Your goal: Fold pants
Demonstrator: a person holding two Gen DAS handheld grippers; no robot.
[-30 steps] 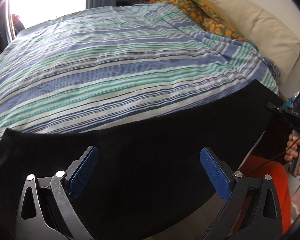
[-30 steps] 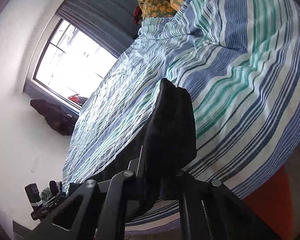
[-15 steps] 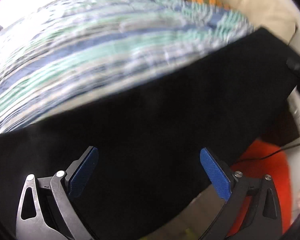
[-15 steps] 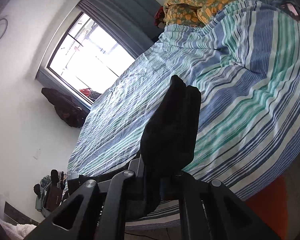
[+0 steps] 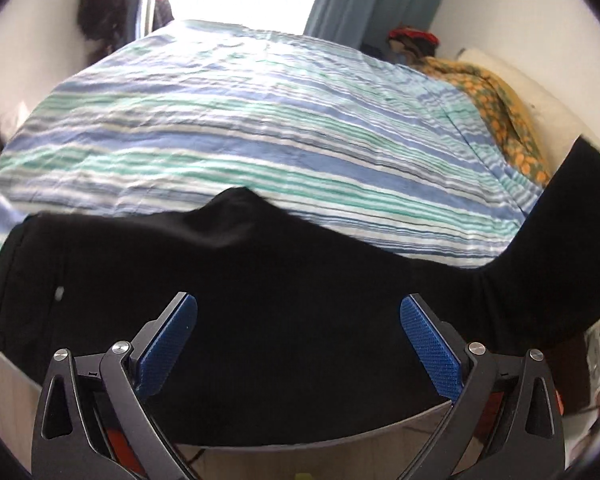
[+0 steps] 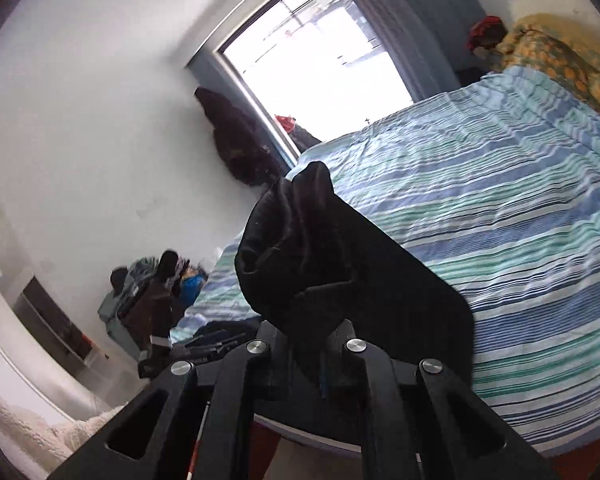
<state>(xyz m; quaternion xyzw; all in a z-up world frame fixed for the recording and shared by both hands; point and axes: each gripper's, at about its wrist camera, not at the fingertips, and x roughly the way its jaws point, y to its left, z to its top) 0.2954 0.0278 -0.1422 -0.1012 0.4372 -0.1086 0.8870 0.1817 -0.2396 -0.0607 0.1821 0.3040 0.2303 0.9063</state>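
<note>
Black pants [image 5: 292, 304] lie across the near edge of a bed with a blue, green and white striped cover [image 5: 260, 132]. One end rises up at the right of the left wrist view. My left gripper [image 5: 299, 332] is open, its blue pads [image 5: 168, 340] spread over the pants, holding nothing. My right gripper [image 6: 304, 344] is shut on a bunched end of the pants [image 6: 320, 252] and holds it up above the bed's near side.
An orange-patterned blanket [image 5: 496, 108] and a cream pillow [image 5: 540, 96] lie at the head of the bed. A bright window [image 6: 320, 56] with grey curtains is on the far side. Clothes and bags [image 6: 152, 292] are piled by the wall left of the bed.
My right gripper has lifted the pants end and swung it leftwards. The pants' far edge has buckled into a hump. My left gripper's view has tilted up and it stays open.
</note>
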